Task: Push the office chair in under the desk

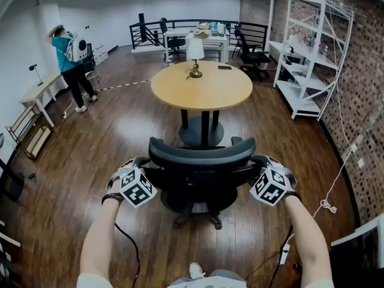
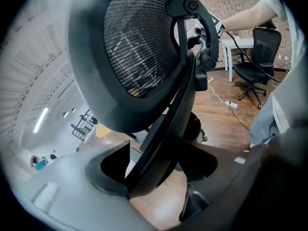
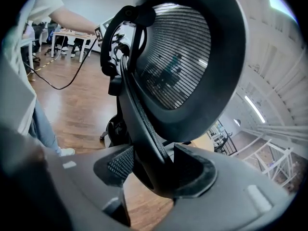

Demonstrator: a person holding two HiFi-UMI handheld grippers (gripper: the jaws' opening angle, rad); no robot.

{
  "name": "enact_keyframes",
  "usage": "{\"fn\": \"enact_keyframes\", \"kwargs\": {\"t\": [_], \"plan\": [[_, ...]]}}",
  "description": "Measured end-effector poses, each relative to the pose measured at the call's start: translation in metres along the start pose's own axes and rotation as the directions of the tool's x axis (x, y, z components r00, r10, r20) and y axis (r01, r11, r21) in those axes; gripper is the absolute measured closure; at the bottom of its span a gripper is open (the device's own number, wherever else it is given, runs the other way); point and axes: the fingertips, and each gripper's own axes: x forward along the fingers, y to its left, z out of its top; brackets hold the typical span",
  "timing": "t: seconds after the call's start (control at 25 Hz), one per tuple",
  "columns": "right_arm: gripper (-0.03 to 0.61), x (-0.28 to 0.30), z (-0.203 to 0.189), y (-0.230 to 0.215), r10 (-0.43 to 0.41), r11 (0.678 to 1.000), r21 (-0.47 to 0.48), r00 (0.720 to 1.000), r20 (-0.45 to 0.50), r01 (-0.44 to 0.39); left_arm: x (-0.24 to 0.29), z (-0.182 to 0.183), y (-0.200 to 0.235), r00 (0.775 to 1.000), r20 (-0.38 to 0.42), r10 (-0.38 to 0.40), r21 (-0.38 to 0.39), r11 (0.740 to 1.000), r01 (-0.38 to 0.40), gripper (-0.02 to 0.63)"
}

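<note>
Left hand-held gripper (image 2: pixel 156 174) is clamped on one side edge of the black mesh-backed office chair (image 1: pixel 201 161), and the right hand-held gripper (image 3: pixel 151 170) is clamped on the opposite edge, so the backrest frame fills both sets of jaws. Grip secured, then, but the push looks barely begun. The chair stands on the dark wooden floor (image 1: pixel 90 161) directly ahead of both hand-held grippers, short of the round light-wood desk (image 1: pixel 201 86) beyond it. How far its seat reaches toward the desk's pedestal I cannot tell. The chair stands upright and faces the desk, back to the person. The backrest's long axis runs crosswise, from one hand-held gripper to the other.
</note>
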Motion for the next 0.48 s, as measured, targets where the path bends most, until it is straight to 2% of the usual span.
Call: {"fn": "enact_keyframes", "kwargs": {"t": [0.48], "plan": [[0.328,0.057,0.022,-0.057,-0.028,1.000,0.012,1.000,0.007,0.028,0.051,0.004,0.073,1.000,0.002,0.006,0.010,1.000,-0.006,0.281]]}}
